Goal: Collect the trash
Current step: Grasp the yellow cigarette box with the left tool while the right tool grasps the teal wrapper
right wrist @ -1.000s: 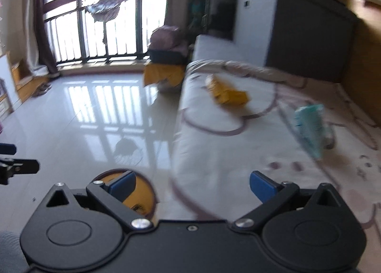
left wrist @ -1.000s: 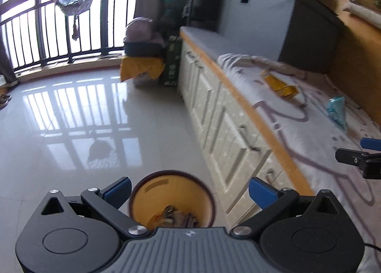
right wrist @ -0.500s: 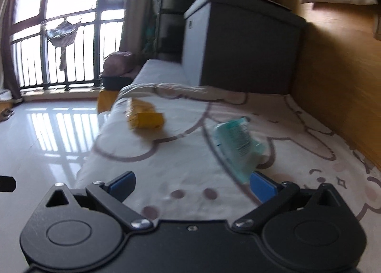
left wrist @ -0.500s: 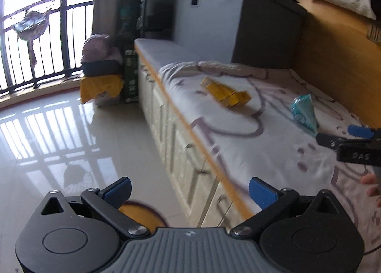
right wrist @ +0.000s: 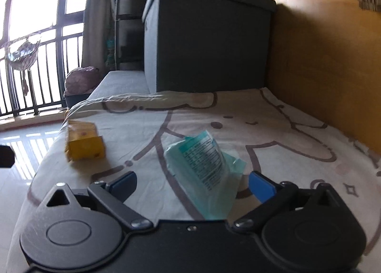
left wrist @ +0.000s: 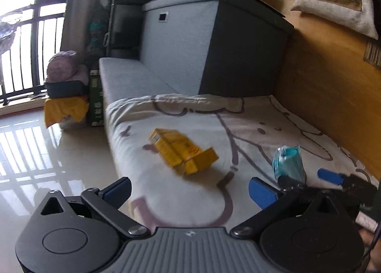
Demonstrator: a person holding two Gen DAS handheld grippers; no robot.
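Left to right: tiled floor [left wrist: 35, 154] by the window, then the bed w/ cartoon-print sheet [left wrist: 190, 201], wood wall panel [left wrist: 333, 82] far right. On the sheet lie two bits of trash: yellow box [left wrist: 183, 151] near the floor-side edge, teal wrapper [right wrist: 204, 168] further toward the wall, well apart from the box.

My left gripper [left wrist: 190, 189] is spread wide, nothing in it, aimed roughly at the box but short of it. My right gripper [right wrist: 193, 183] is also spread, w/ the wrapper's near end lying between the jaws; pads not pressing on it yet, so no grip.

Step in hand, I'd say: grab the wrapper w/ the right. To do it well I'd push fwd a bit more so the pads bracket the thick crumpled middle, not the thin flap, stay low to the sheet w/o snagging fabric, then close fully. It's probably light and slippery.

Vs. a sec ago: both views have swung off the floor and the yellow bin onto the bed; bin is gone from view. Wrapper is much closer to the right gripper, whose jaws have just been closing slightly around it.
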